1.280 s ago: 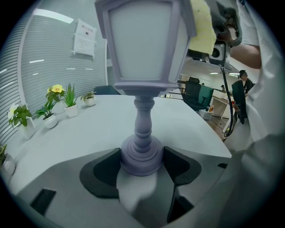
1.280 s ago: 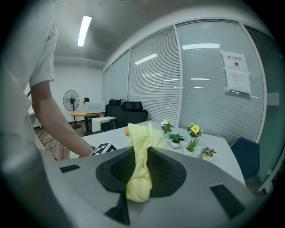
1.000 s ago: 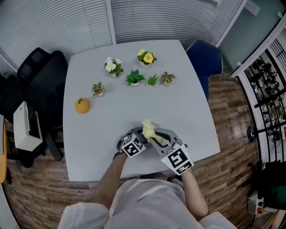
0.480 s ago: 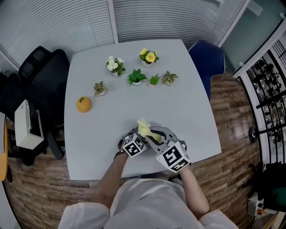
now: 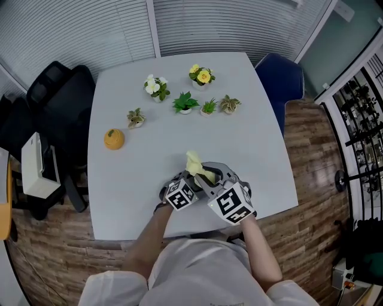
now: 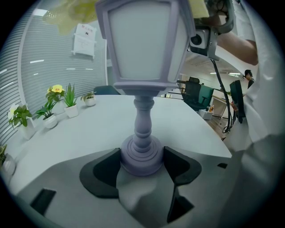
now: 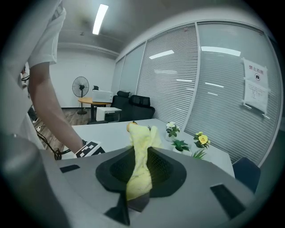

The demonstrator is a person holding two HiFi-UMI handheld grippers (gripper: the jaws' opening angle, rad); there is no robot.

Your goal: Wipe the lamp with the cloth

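Gripping the lavender lamp (image 6: 141, 53) by its round base, the left gripper (image 6: 142, 164) holds it upright near the front edge of the white table (image 5: 149, 149). The right gripper (image 7: 140, 173) is clamped on the yellow cloth (image 7: 140, 149), which lies at the lamp's top.

Clamped on the round base of a lavender lamp (image 6: 144, 49), the dark jaws of the left gripper (image 6: 142, 165) touching it on both sides. Upright on the white tabletop (image 6: 89, 133). Over the lantern head, a yellow cloth (image 6: 73, 13); just right of it, the right gripper (image 6: 209, 26). Toward the tabletop's far left edge, small potted plants (image 6: 55, 104).
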